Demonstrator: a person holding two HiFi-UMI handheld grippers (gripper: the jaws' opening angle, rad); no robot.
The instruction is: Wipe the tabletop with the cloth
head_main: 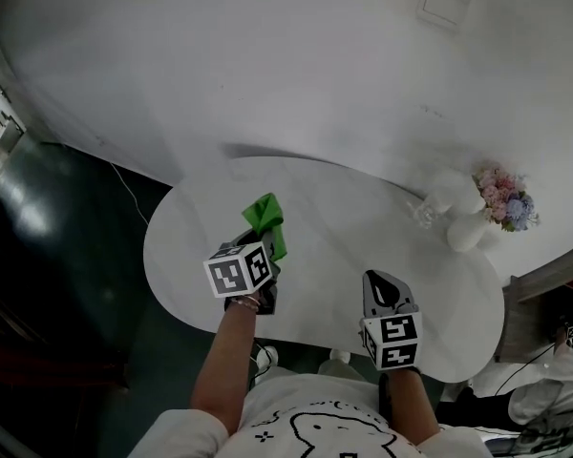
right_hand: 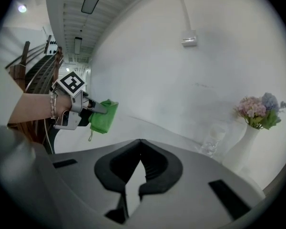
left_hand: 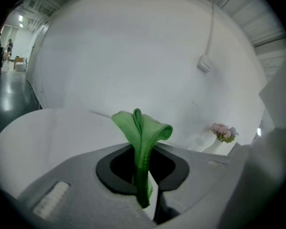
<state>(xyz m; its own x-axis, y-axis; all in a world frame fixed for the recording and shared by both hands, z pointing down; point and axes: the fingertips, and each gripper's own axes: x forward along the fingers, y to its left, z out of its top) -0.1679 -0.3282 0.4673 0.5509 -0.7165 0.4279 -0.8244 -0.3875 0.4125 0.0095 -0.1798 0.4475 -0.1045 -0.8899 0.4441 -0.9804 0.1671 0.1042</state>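
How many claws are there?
2. The left claw, over the white oval table's left part, pinches the folded green cloth. The right claw, shut and empty, is near the table's front edge.

White oval tabletop point(head_main: 344, 256): white vase point(head_main: 466, 229) of flowers point(head_main: 504, 198) near right end, clear glass point(head_main: 425, 216) just beside it.

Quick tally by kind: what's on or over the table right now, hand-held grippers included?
Green cloth: 1
Clear glass: 1
White vase of flowers: 1
Hand-held grippers: 2, the left hand-held gripper and the right hand-held gripper
Total: 5
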